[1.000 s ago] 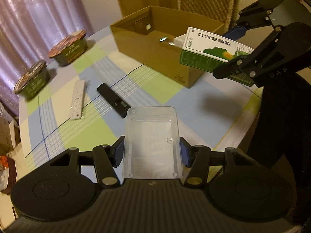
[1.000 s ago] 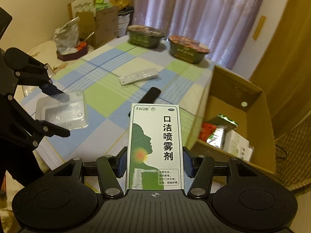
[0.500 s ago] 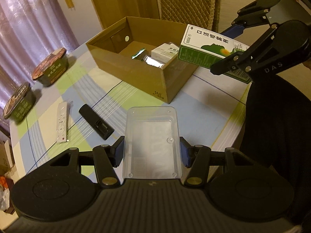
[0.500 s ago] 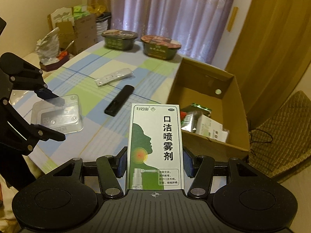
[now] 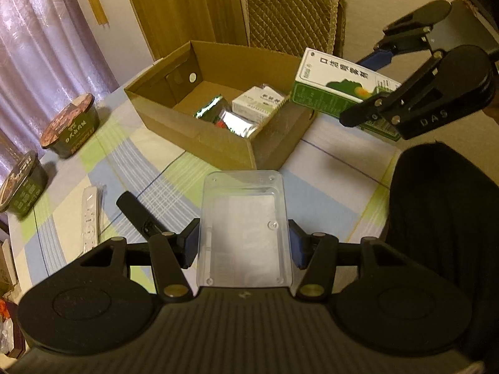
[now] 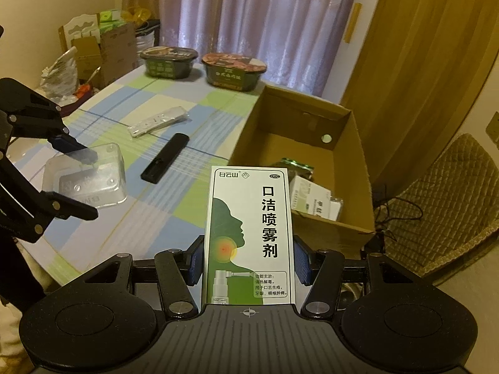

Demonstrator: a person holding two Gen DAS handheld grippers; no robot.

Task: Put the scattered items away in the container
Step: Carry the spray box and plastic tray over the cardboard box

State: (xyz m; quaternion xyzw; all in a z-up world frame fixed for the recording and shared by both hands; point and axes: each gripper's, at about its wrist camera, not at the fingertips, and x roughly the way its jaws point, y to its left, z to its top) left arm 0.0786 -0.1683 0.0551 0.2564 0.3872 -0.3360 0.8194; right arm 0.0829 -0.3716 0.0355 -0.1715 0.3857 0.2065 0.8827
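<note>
My left gripper is shut on a clear plastic box, held above the checked tablecloth in front of the open cardboard box. My right gripper is shut on a green-and-white spray carton, which hangs by the cardboard box's near right corner; the same carton appears at the right in the left wrist view. Inside the cardboard box lie a white medicine pack and foil sachets. A black remote and a white remote lie on the table.
Two lidded instant-food bowls stand at the table's far left side. A padded chair is behind the cardboard box. A person's dark clothing fills the right. Cartons and bags sit beyond the table.
Both grippers, still holding their items, have risen and swung toward the cardboard box, so its inside and contents now show. The carton is closer to the box's rim.
</note>
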